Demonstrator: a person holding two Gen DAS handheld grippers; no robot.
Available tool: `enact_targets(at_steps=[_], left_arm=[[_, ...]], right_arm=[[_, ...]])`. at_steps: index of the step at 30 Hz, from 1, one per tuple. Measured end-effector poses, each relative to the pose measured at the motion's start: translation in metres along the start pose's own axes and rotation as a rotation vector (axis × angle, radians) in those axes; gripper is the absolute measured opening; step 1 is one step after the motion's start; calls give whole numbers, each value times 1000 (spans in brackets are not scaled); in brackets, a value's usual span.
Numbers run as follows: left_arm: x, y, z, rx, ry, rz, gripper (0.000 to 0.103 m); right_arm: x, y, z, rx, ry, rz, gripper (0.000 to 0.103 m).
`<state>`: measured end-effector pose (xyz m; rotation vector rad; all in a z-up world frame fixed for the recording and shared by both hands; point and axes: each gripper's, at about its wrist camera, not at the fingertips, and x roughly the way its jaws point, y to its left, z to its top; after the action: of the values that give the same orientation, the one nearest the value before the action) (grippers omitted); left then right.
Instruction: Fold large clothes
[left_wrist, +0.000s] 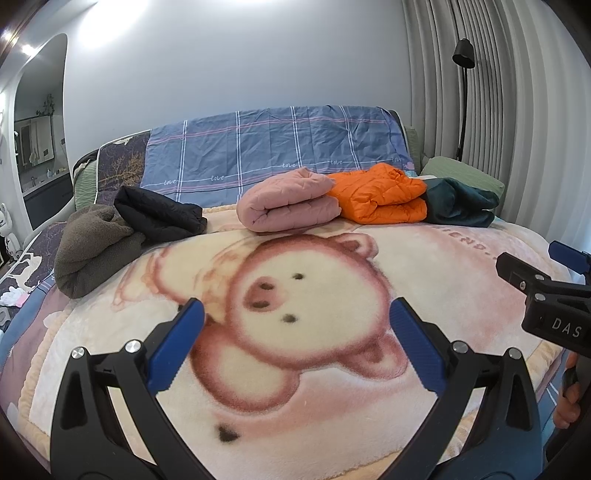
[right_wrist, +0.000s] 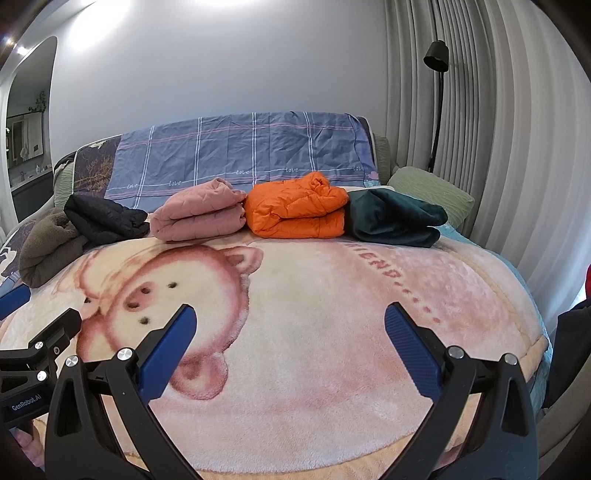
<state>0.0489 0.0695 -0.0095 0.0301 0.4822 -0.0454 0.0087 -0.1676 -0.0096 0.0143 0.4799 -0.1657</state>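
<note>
Both tongs, my left gripper (left_wrist: 295, 314) and right gripper (right_wrist: 290, 321), gape wide and empty over the pig blanket (right_wrist: 314, 295). Folded pink (right_wrist: 201, 216), orange (right_wrist: 297, 212) and teal (right_wrist: 395, 218) clothes line its far edge; a grey bundle (right_wrist: 48, 247) is partly cut off.

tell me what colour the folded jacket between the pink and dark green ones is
Orange jacket, clearest in the right wrist view.

The blanket (right_wrist: 332, 295) across the lower frame is cream and pink, printed with a brown-outlined piglet. Along its far edge sit a grey-brown fleece (left_wrist: 92, 247), a black jacket (left_wrist: 159, 214), a pink quilted jacket (right_wrist: 199, 218), an orange jacket (right_wrist: 299, 210) and a dark teal garment (right_wrist: 395, 218). Behind them, centre frame, hangs a blue plaid sheet (right_wrist: 240, 151) with white and pink lines.
</note>
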Motion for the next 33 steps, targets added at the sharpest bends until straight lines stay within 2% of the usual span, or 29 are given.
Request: enact_targets(at_steps=[33], left_arm=[[2, 4, 1, 11, 6, -5, 101]], right_arm=[[2, 0, 2, -4, 6, -6, 102]])
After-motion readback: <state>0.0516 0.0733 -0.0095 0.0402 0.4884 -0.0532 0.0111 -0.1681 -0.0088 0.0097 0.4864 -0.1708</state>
